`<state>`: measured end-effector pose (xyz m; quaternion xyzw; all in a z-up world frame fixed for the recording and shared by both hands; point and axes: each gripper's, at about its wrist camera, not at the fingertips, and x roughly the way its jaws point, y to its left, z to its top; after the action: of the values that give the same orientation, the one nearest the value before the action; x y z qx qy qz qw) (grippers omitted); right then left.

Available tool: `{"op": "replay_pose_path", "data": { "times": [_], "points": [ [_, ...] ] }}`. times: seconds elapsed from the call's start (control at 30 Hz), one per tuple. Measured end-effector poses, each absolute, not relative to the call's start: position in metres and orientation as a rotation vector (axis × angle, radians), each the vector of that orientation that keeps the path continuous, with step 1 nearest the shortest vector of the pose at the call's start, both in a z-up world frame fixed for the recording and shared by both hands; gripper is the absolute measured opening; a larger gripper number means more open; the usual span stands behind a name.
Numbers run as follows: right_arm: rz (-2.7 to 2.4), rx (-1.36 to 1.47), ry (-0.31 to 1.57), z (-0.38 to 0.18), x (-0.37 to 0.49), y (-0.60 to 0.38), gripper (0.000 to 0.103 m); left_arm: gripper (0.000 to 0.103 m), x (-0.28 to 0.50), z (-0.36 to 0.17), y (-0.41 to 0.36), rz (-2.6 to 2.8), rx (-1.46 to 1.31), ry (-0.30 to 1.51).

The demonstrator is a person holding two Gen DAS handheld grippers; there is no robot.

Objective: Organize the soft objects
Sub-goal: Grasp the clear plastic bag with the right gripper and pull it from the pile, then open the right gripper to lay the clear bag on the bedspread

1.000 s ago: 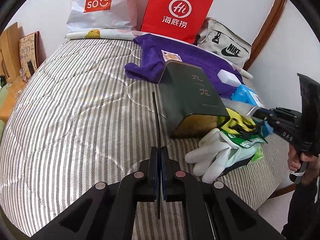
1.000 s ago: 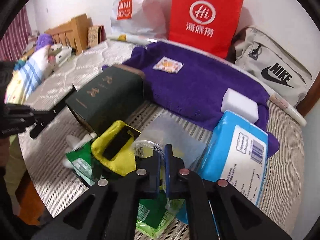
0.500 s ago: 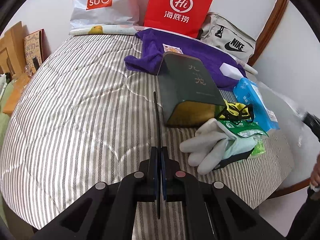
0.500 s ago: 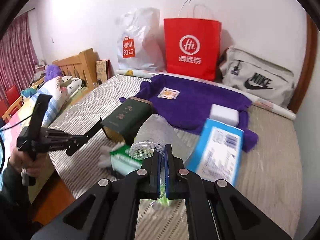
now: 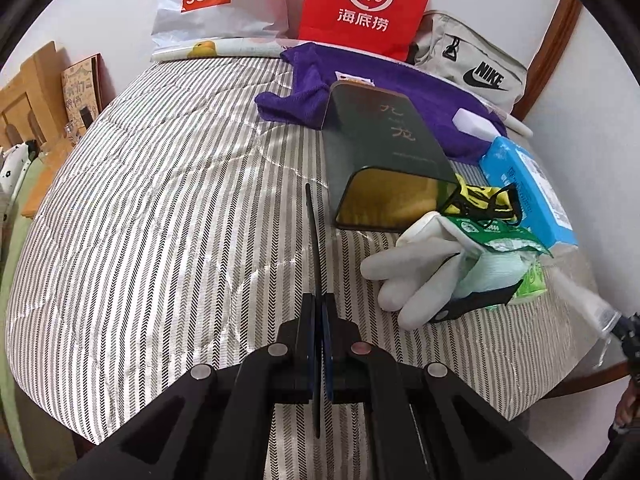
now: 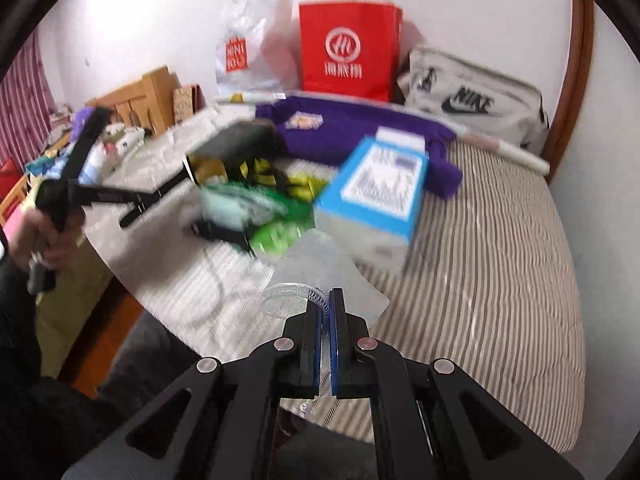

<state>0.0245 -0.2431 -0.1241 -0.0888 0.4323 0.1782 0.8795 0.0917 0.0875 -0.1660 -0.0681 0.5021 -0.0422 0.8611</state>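
Beside the green box [image 5: 380, 148], the right gripper [image 6: 325, 308] is pinching a clear plastic bag [image 6: 320, 264], having lifted it off the pile. The left gripper [image 5: 318, 308], fingers pressed together on a thin black strip [image 5: 314, 240], is idling; sorting is beginning.

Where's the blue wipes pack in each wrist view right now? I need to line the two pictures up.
Left wrist: the blue wipes pack lies at the right edge, just right of the dark green box.
Right wrist: the pack sits centre, slightly right, blurred.
Shared landmark: the red paper bag against the wall, top centre in both.
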Motion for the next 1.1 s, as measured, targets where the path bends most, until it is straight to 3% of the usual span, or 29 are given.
{"op": "replay_pose_path", "data": {
  "times": [0.27, 0.43, 0.53, 0.77, 1.1],
  "points": [
    [0.355, -0.135, 0.984, -0.167, 0.036, -0.259, 0.009, 0.004, 0.095, -0.169, 0.082, -0.093, -0.13, 1.072],
    [0.333, -0.096, 0.966, -0.166, 0.031, -0.266, 0.069, 0.004, 0.097, -0.172, 0.08, -0.1, -0.129, 1.084],
    [0.327, -0.035, 0.934, -0.162, 0.033, -0.27, 0.081, 0.004, 0.097, -0.174, 0.081, -0.1, -0.131, 1.089],
    [0.307, 0.06, 1.034, -0.177, 0.055, -0.271, 0.082, 0.004, 0.097, -0.176, 0.083, -0.103, -0.135, 1.095],
    [0.342, 0.111, 1.008, -0.153, 0.027, -0.29, 0.082, 0.004, 0.098, -0.177, 0.081, -0.117, -0.131, 1.094]
  ]
}}
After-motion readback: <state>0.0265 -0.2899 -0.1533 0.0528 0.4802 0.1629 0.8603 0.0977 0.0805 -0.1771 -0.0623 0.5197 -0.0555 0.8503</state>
